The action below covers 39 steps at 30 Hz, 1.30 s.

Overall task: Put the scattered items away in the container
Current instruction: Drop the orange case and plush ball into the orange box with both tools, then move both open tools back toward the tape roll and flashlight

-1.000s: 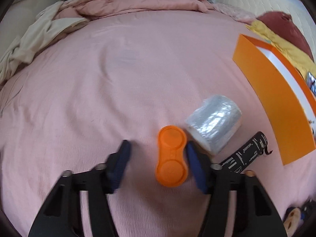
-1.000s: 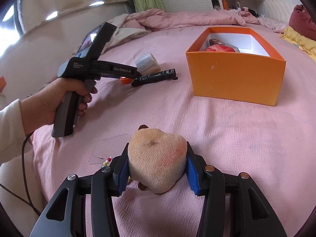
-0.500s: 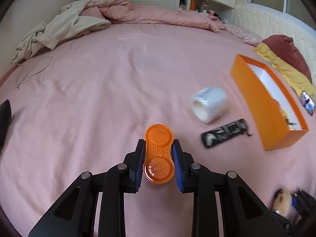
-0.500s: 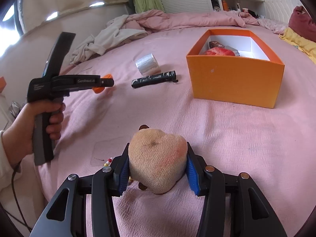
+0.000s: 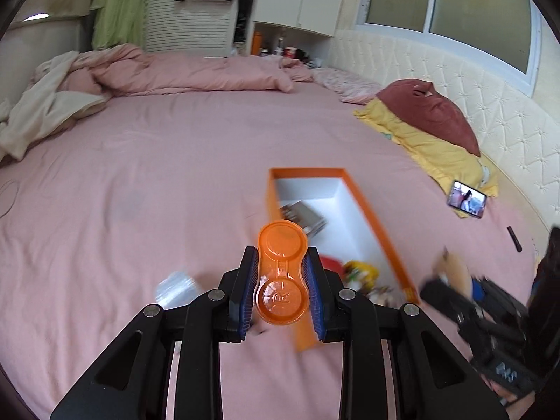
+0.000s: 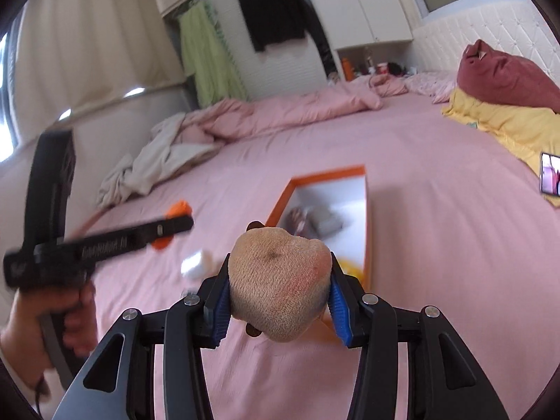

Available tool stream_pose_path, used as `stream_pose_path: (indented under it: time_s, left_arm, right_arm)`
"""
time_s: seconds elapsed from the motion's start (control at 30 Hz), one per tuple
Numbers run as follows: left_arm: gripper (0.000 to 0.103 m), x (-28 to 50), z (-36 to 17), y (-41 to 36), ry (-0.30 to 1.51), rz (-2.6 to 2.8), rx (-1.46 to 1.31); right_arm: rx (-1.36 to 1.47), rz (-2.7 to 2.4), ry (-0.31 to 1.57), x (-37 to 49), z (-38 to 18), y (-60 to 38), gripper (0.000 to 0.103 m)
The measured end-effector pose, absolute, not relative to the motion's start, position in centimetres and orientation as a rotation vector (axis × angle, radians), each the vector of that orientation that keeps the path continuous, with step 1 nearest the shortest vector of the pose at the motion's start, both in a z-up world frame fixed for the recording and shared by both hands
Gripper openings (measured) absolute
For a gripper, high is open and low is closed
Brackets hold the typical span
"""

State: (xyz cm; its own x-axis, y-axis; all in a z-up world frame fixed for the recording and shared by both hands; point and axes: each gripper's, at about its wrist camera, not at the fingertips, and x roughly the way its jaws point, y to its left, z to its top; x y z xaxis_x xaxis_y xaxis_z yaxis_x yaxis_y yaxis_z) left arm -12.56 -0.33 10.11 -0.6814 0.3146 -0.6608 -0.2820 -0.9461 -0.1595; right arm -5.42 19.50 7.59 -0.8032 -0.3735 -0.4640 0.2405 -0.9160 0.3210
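Left gripper (image 5: 281, 288): we see jaws clamping the orange figure-eight plastic case (image 5: 282, 273), angled down.
Right gripper (image 6: 280, 290): jaws gripping the tan plush toy (image 6: 280, 281).
Orange cardboard box (image 5: 371, 210): contents blurred.

2 wrist fisheyes, angled down, sharing the orange box (image 5: 379, 231).

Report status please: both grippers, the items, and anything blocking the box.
Left gripper shut on orange case. Right gripper shut on plush toy. Orange box open, path clear.

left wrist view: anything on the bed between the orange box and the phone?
No. In the left wrist view, the stretch between the orange box and the phone shows only bare pink bedsheet.
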Motion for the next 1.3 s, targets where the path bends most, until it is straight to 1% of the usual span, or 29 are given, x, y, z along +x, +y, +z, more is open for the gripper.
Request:
stream_pose_path:
  time_s: [0.07, 0.2, 0.23, 0.27, 0.33, 0.43, 0.53, 0.57, 0.67, 0.77, 0.87, 1.0, 1.1, 1.17, 1.2, 1.23, 1.27, 1.3]
  left_arm:
    - [0.028, -13.3, 10.1, 1.5, -0.038, 2.604, -1.046]
    - [0.028, -14.3, 8.1, 3.9, -0.082, 2.539, -1.122]
    - [0.028, -14.6, 7.6, 4.4, -0.068, 2.534, -1.141]
    - [0.028, -14.9, 7.0, 5.0, -0.056, 2.525, -1.163]
    - [0.029, -15.8, 5.6, 5.8, -0.046, 2.498, -1.247]
    - [0.030, -16.0, 4.5, 6.1, -0.053, 2.498, -1.294]
    - [0.034, -15.1, 4.5, 5.7, -0.086, 2.496, -1.249]
    - [0.037, -14.8, 4.5, 5.5, -0.092, 2.507, -1.237]
    - [0.039, -13.9, 4.7, 4.2, -0.146, 2.526, -1.208]
    - [0.039, -12.7, 4.8, 1.3, -0.239, 2.590, -1.187]
    - [0.039, -11.4, 3.7, -2.2, -0.282, 2.641, -1.247]
    - [0.039, -8.7, 2.0, -6.6, -0.263, 2.719, -1.320]
    - [0.039, -7.0, 0.4, -9.0, -0.251, 2.744, -1.392]
    - [0.039, -6.2, -1.1, -10.2, -0.241, 2.751, -1.445]
    - [0.039, -5.8, -2.1, -10.9, -0.256, 2.742, -1.450]
    - [0.041, -5.1, -2.5, -11.3, -0.272, 2.750, -1.367]
    - [0.046, -4.4, -2.8, -11.6, -0.297, 2.750, -1.298]
    - [0.049, -4.3, -2.9, -11.7, -0.325, 2.738, -1.270]
  right_arm:
    - [0.739, -2.726, -0.360, -8.1, 9.1, 20.1, 0.046]
    - [0.788, -2.685, -0.356, -14.1, 10.8, 20.6, 0.048]
    - [0.822, -2.667, -0.354, -15.2, 10.9, 20.6, 0.053]
    - [0.862, -2.652, -0.355, -16.3, 10.8, 20.7, 0.055]
    - [0.918, -2.630, -0.377, -17.5, 10.4, 20.9, 0.068]
    - [0.872, -2.674, -0.395, -16.2, 10.1, 21.9, 0.069]
    - [0.855, -2.699, -0.423, -13.9, 8.9, 22.8, 0.069]
    - [0.865, -2.702, -0.434, -13.1, 8.3, 23.0, 0.069]
    - [0.903, -2.702, -0.471, -10.6, 6.3, 23.5, 0.069]
    - [0.941, -2.705, -0.464, -7.4, 4.5, 23.0, 0.069]
    - [0.980, -2.691, -0.420, -4.1, 3.0, 21.2, 0.069]
    - [1.002, -2.581, -0.351, -1.6, 2.3, 17.0, 0.069]
    - [0.993, -2.533, -0.183, -0.1, 1.3, 13.1, 0.069]
    - [1.034, -2.514, -0.087, 0.4, -0.4, 11.0, 0.070]
    - [1.069, -2.512, -0.061, 0.4, -1.3, 10.6, 0.072]
    - [1.113, -2.509, -0.040, 0.3, -2.3, 10.2, 0.073]
    - [1.087, -2.531, -0.006, 0.7, -2.7, 10.0, 0.074]
    - [1.071, -2.540, 0.018, 0.9, -2.6, 9.8, 0.077]
